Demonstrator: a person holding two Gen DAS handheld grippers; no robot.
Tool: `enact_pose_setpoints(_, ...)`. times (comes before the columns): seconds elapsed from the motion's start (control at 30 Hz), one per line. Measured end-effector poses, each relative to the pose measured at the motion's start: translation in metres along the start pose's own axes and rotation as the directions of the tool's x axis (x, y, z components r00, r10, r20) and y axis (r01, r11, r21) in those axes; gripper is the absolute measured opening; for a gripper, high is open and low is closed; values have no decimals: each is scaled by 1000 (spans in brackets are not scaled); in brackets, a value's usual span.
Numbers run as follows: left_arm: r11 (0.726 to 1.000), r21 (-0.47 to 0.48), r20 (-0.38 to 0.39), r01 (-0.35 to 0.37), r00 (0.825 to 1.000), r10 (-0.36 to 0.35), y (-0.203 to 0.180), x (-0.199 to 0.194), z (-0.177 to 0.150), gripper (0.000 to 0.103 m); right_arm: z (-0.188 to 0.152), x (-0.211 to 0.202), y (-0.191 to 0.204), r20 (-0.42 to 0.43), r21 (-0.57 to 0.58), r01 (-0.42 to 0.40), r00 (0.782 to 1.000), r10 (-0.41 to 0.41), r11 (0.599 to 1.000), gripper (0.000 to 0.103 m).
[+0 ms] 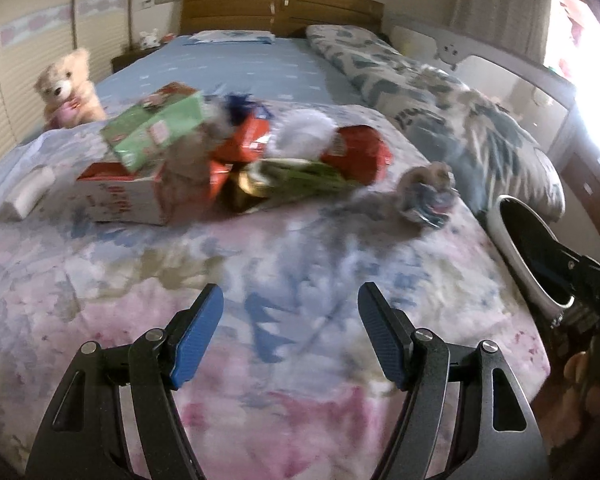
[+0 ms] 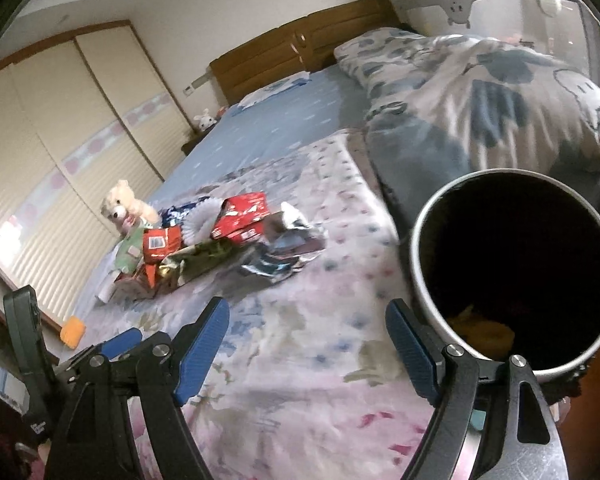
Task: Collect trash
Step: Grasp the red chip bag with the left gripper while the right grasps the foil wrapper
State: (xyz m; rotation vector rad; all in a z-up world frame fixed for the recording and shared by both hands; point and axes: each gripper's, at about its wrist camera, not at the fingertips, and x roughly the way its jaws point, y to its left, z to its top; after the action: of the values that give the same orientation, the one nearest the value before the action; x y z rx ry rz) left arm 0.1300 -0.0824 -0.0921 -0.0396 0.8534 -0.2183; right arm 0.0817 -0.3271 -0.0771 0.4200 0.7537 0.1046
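A heap of trash (image 1: 236, 148) lies on the flowered blanket: a green carton (image 1: 156, 128), red wrappers (image 1: 356, 152), a white and red box (image 1: 120, 196) and a white fluffy piece (image 1: 304, 132). A crumpled silver and blue wrapper (image 1: 426, 196) lies apart at the heap's right. My left gripper (image 1: 291, 300) is open above bare blanket, short of the heap, with nothing between its fingers. In the right wrist view the heap (image 2: 220, 236) is ahead on the left. My right gripper (image 2: 306, 312) is open and holds nothing. A round dark bin (image 2: 512, 264) sits against the outer side of its right finger.
A teddy bear (image 1: 66, 88) sits at the bed's left edge behind the heap. A folded patterned duvet (image 1: 440, 92) runs along the right side. The bin (image 1: 532, 248) shows at the bed's right edge, something yellow (image 2: 484, 328) inside it. An orange item (image 2: 73, 332) lies on the floor by the wardrobe.
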Motion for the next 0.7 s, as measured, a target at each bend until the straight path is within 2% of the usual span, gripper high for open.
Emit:
enact_pose_setpoints(0.33,994,-66,17,-88,996,90,47,15,20,71,5,29,20,-15,-30,-10,1000,10,999,82)
enact_pose_setpoints(0.6,995,-46,21,-92,995,93,56,33,41,71,15,57,24,-26,-29,3,1000,-4,1000,82)
enact_pose_setpoints(0.67,995,-41,17,-89,996,90,56,39,45,68,19,63,25,-27,-32,4,1000,-5,999,82)
enact_pose_setpoints(0.7,996,-38,14,-84,996,85,55,42,46,64,20,66,25,-27,-34,6,1000,-6,999,82)
